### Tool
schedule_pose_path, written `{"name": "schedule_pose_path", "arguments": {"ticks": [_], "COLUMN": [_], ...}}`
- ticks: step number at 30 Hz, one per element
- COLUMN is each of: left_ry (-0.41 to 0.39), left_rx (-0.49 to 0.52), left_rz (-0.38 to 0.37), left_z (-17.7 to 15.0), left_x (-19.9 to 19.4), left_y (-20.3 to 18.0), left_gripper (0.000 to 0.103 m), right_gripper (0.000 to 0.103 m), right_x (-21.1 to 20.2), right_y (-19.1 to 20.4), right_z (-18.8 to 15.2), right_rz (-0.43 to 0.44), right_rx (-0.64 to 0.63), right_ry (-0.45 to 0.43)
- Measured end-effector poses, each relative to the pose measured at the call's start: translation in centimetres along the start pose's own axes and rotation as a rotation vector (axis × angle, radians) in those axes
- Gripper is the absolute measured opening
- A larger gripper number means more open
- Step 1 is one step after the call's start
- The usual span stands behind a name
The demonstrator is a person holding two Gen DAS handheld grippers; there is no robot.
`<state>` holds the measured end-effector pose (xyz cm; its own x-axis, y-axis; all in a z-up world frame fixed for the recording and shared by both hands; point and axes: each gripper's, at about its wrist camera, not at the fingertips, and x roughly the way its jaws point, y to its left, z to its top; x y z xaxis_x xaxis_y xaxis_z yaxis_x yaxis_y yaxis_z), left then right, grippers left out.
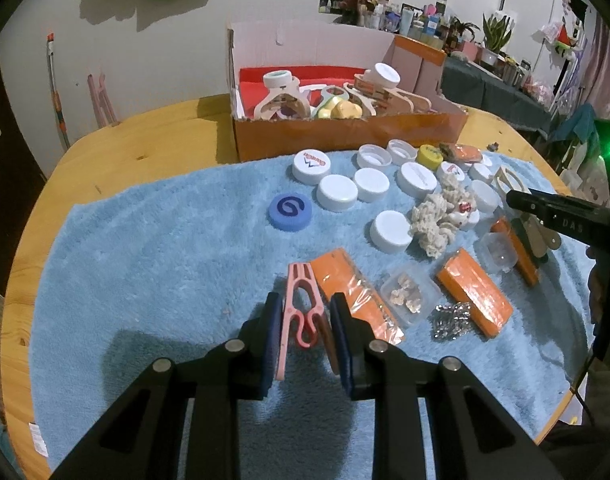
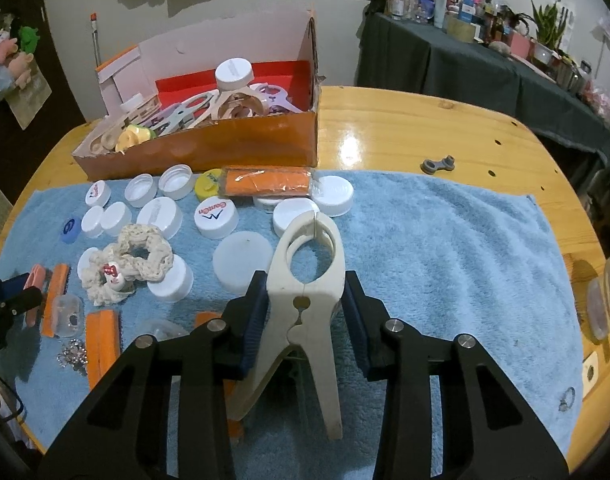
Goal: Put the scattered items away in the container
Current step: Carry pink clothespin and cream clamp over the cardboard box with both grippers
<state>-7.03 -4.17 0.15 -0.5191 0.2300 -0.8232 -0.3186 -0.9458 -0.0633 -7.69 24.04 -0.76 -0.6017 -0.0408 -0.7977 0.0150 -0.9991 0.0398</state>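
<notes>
A pink clothes peg (image 1: 301, 304) stands between the blue pads of my left gripper (image 1: 307, 308), which is shut on it just above the blue towel (image 1: 165, 280). My right gripper (image 2: 305, 280) is shut on a large cream spring clamp (image 2: 305, 320), whose ring-shaped nose points toward the box. The orange cardboard box (image 1: 345, 138) (image 2: 209, 148) sits at the far edge of the towel and holds wooden clamps, a white cap and yellow pieces. In the left wrist view the right gripper (image 1: 545, 210) shows as a black bar at the right edge.
Several white bottle caps (image 1: 337, 192), a blue cap (image 1: 289, 208), a yellow cap (image 1: 430, 156), a crocheted scrunchie (image 2: 133, 260), orange packets (image 1: 475, 292) and small clear cases (image 1: 405, 294) lie on the towel. A grey part (image 2: 437, 164) rests on the wooden table (image 2: 425, 128).
</notes>
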Motion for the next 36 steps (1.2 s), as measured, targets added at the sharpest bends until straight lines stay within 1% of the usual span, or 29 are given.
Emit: {"name": "schedule_pose_path", "arguments": {"ticks": [7,15,25,36], "left_ry": [-0.027,-0.065,-0.086,-0.117], "left_rx": [-0.004,-0.005,0.003,0.005], "left_rz": [0.007,0.013,0.008,0.000], "left_z": [0.6,1.6,2.5,4.1], "left_x": [-1.1,-2.4,-3.0,-3.8], "left_y": [-0.2,-0.6,-1.2,-1.7], "left_gripper": [0.026,0.027,0.027,0.027], "right_gripper": [0.035,0.035,0.035,0.035], "right_x": [-1.1,-2.6,-3.7,-4.5], "right_y": [0.2,0.1,0.0,0.9], "right_z": [0.5,1.9,2.8,4.0], "right_rz": [0.015,0.026,0.039,0.059], "right_rx": [-0.011,-0.022,-0.031,-0.058], "right_ry": [-0.021,-0.062,-0.097,-0.120]}}
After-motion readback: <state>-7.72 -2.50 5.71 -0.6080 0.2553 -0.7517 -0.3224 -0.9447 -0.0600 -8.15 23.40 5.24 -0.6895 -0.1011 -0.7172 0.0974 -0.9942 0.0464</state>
